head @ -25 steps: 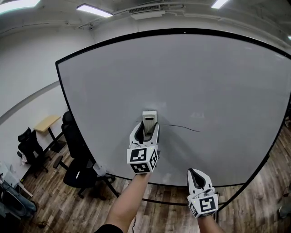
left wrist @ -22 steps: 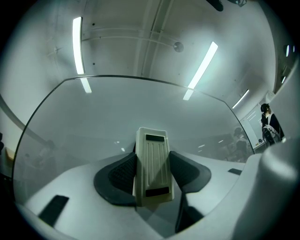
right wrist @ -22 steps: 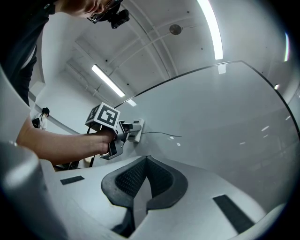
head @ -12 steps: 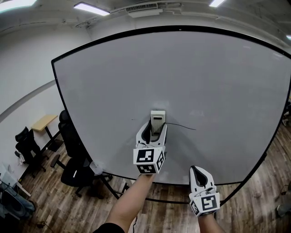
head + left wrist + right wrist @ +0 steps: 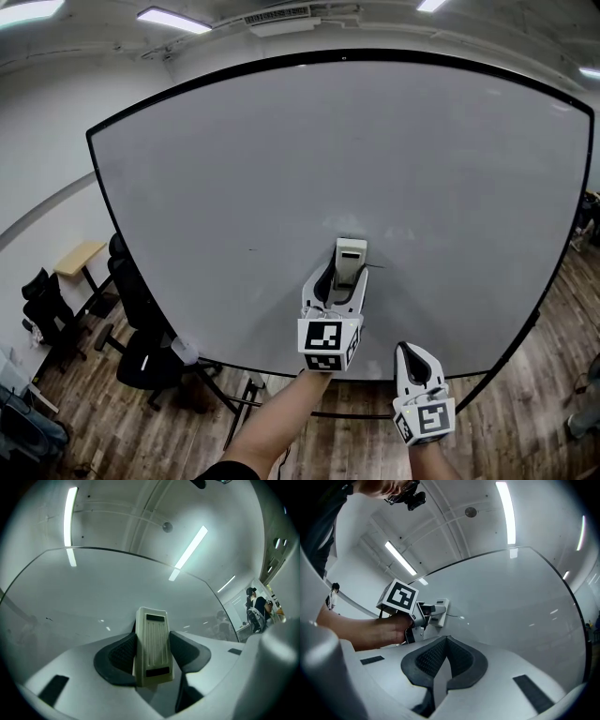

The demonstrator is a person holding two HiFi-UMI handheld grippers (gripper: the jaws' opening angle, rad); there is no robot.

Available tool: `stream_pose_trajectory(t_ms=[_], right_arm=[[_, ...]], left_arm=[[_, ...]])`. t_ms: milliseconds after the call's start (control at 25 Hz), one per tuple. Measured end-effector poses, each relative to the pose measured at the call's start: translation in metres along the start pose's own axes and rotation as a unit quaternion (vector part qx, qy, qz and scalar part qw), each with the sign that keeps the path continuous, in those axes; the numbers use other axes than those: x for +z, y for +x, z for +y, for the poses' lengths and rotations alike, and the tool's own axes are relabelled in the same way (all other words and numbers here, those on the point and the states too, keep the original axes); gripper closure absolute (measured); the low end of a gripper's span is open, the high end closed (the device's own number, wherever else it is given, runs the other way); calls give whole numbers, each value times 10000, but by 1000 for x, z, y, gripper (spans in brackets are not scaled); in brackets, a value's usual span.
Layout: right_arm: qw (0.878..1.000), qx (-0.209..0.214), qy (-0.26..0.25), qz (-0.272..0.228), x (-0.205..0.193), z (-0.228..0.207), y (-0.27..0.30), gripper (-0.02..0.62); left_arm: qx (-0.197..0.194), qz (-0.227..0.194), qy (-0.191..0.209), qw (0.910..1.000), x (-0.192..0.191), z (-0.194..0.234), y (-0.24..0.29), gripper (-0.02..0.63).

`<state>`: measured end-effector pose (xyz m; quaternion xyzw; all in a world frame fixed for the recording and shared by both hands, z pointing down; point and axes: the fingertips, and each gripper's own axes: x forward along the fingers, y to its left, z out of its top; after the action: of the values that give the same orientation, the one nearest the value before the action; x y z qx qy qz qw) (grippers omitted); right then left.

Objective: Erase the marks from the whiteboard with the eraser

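Chairs (image 5: pixel 141 352) in black stand on the wood floor (image 5: pixel 525 412) at the far left, near a small pale table (image 5: pixel 77 258). The whiteboard (image 5: pixel 234 169) fills most of what we see from the head view, black-framed and nearly all blank.

Right of centre our left forearm (image 5: pixel 281 422) rises from the bottom edge, stretched out toward the board. The left gripper (image 5: pixel 339 281) points up and away from us, its marker cube (image 5: pixel 328 345) facing the camera with a black-and-white square pattern. Its jaws are clamped on the sides of the cream eraser (image 5: pixel 350 261), which stands upright between them with its far face against the board. Just at the eraser's right edge we make out a short thin dark mark (image 5: pixel 452 616).

Further right and lower, the right gripper (image 5: pixel 444 651) is held near the board's bottom frame, tips up, its jaws pressed together with nothing between them. Its cube carries a similar square pattern.
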<state>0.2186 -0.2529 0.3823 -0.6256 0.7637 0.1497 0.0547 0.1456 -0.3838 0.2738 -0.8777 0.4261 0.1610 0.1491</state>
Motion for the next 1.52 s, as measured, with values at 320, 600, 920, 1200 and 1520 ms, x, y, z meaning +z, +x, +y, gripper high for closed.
stream_pose_trajectory(t_ms=[320,600,920,1200,1520], right_arm=[[9996,-279,-65,-41,7,-30,-16,575],[9991,-409,-138,-5,11,-48,-30,575],[9984,-521,-219,69,13,-56,-42,575],[9984,-516,-212,71,12,-54,-45,575],[9993,-274,-241,6,22,-39,-31,575]], left_arm=[[-448,208,209,9986,-17,-56,13,360],[-724,336,306,9963,-27,-84,18,360],[-980,418,167,9942,-39,-108,20,360],[-1083,427,-123,9931,-32,-109,12,359],[-1007,101,-17,9949,-3,-93,-20,359]])
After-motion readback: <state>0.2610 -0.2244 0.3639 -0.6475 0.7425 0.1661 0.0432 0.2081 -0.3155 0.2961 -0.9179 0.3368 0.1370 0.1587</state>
